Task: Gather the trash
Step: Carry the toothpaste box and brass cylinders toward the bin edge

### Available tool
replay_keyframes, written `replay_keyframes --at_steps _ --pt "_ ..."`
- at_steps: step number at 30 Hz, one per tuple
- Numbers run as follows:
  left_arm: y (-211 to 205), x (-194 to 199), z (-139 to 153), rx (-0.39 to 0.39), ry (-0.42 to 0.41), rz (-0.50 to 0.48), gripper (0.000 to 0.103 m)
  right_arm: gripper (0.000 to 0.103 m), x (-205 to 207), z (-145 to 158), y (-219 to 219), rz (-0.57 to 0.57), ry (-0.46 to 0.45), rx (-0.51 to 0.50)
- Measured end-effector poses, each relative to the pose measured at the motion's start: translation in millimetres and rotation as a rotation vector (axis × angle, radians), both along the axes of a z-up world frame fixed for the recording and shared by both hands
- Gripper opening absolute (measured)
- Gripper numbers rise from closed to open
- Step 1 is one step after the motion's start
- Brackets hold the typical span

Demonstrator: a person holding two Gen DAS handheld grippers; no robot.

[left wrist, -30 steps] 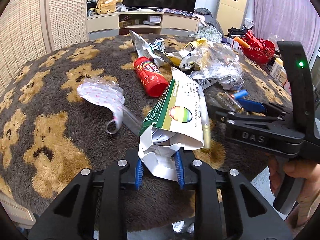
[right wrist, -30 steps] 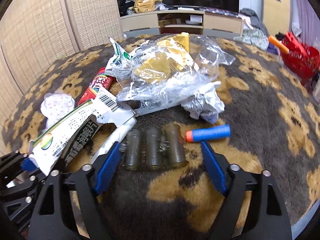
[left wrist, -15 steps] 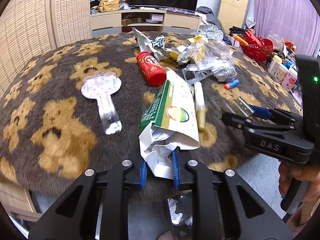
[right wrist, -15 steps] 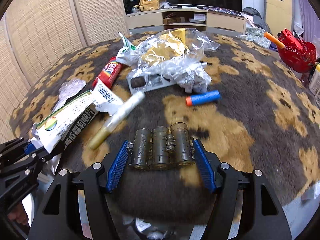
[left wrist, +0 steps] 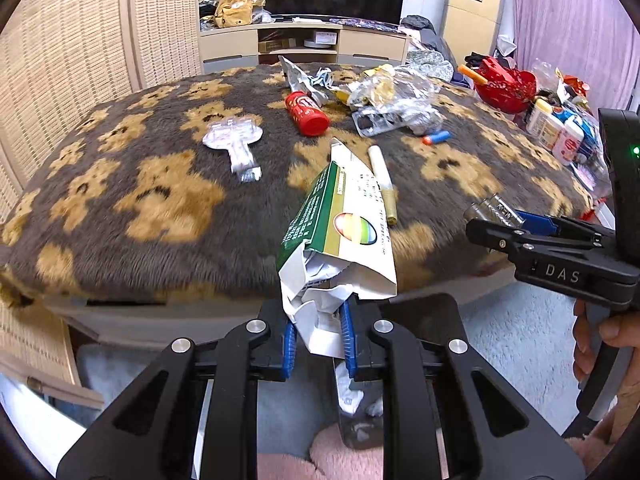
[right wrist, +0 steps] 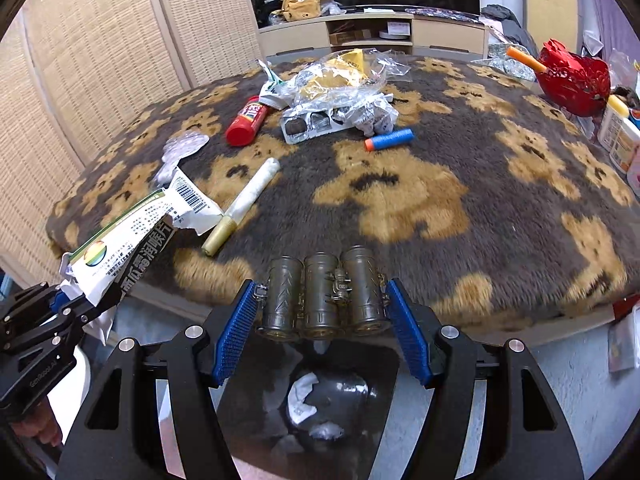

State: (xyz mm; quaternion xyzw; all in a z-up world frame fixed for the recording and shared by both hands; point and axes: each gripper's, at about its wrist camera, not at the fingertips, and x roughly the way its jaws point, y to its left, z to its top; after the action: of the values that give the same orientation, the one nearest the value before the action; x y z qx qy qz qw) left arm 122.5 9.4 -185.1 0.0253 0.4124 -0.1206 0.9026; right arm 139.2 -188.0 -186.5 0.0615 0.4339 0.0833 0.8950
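Left gripper [left wrist: 318, 336]: closed narrow on a crumpled box [left wrist: 340, 248], lower centre.
Right gripper [right wrist: 322, 322]: three joined metal tubes [right wrist: 320, 298] are clamped, lower centre.

Left tool [left wrist: 318, 334] nearly closed, right tool [right wrist: 322, 314] wider (both gripping).

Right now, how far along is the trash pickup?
Some paper already lies in the bin. In hand: left gripper clamps the crumpled box, right gripper the triple-tube piece. Left: red tube, foam dart, plastic wrappers.
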Motion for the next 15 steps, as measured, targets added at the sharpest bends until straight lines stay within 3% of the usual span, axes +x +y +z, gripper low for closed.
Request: replay_keyframes --at_steps 7,15 --pt "-0.2 -34.1 -4.8 0.000 0.022 0.008 0.017 0.067 -33.0 -6.9 -4.3 0.001 0.031 0.022" --pt "-6.6 -38.6 -8.4 -0.028 0.033 0.002 0.017 0.067 -38.8 -8.5 -8.2 -0.008 0.038 0.043"
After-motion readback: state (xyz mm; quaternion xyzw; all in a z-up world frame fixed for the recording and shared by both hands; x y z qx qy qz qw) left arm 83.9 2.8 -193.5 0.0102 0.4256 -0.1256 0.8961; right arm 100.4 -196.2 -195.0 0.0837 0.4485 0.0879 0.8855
